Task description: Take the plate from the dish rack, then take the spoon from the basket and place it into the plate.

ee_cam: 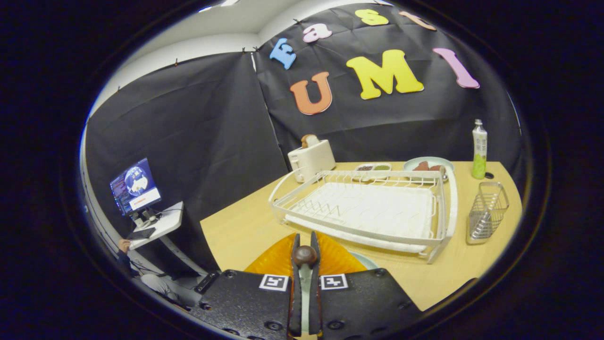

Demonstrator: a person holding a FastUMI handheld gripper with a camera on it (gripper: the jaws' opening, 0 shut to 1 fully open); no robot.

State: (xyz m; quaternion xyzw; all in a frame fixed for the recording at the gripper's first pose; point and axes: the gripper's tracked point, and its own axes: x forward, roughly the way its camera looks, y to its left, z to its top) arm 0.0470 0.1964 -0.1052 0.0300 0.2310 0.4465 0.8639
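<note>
Gripper view: gripper [305, 245] is seen closed on a brown-knobbed spoon [305, 255], both fingers pressed against it; it is held over an orange plate [278, 259] lying on the table [236, 226] just below the fingers; rack [368, 208] beyond is seen with no plate in it; basket [486, 212] stands right of it, contents unclear; judged: plate out, spoon picked, only the release into the plate left; bottle [479, 148] label too small to be read; square markers are seen on the gripper body, no readable text.
</note>
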